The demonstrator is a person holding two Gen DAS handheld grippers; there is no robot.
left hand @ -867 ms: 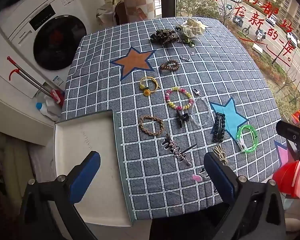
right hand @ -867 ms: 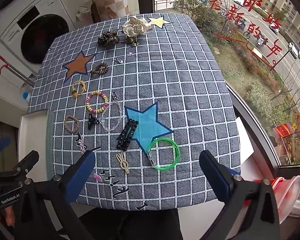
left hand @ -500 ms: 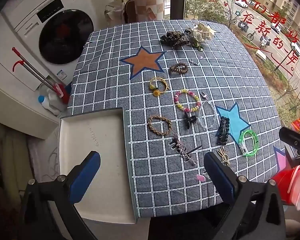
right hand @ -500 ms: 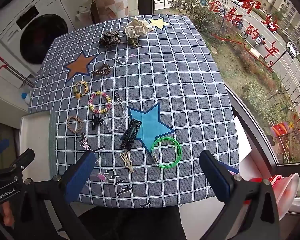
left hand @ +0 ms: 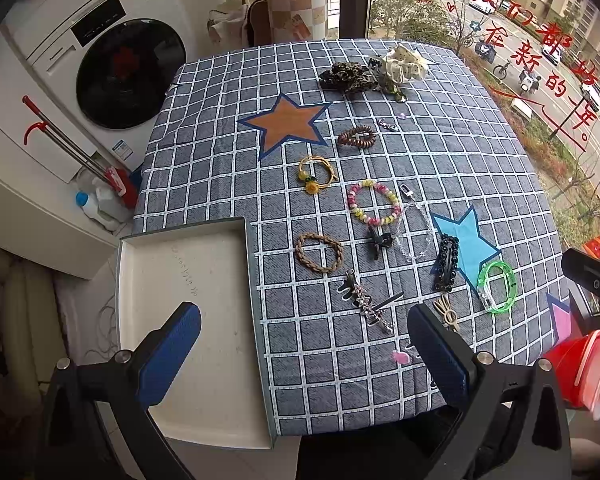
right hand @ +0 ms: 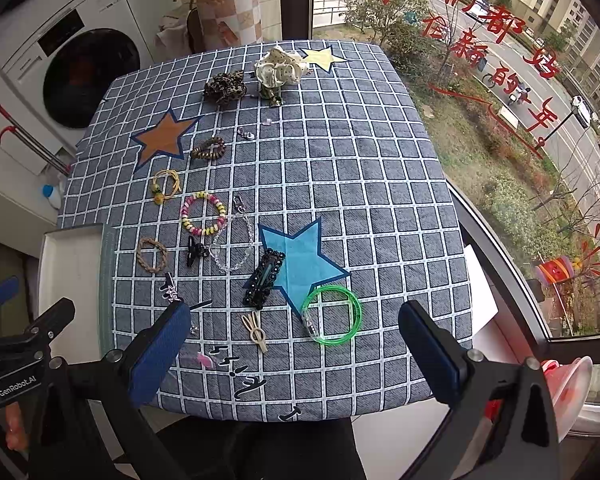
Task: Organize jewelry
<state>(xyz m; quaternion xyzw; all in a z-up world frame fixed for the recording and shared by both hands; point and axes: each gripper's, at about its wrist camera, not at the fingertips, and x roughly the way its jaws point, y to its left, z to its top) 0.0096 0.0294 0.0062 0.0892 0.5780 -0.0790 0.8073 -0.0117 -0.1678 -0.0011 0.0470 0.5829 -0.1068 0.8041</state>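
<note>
Jewelry lies scattered on a checked grey tablecloth (left hand: 380,360). A white open box (left hand: 196,280) sits at the table's front left corner. Near it lie a braided brown bracelet (left hand: 319,253), a star hair clip (left hand: 366,300), a pink-yellow bead bracelet (left hand: 374,208), a black beaded clip (left hand: 446,262) and a green bangle (left hand: 497,287). My left gripper (left hand: 304,344) is open and empty above the front edge. My right gripper (right hand: 296,344) is open and empty, with the green bangle (right hand: 332,315) and a beige clip (right hand: 255,332) just ahead.
Scrunchies (left hand: 346,76) and a cream one (left hand: 404,65) lie at the far end. A washing machine (left hand: 116,68) stands to the left, a window to the right. A red container (left hand: 580,368) stands by the right front corner.
Both grippers have drifted slightly, the left view shifting so the box and table sit further right. Both stay open and empty. No jewelry has moved.
</note>
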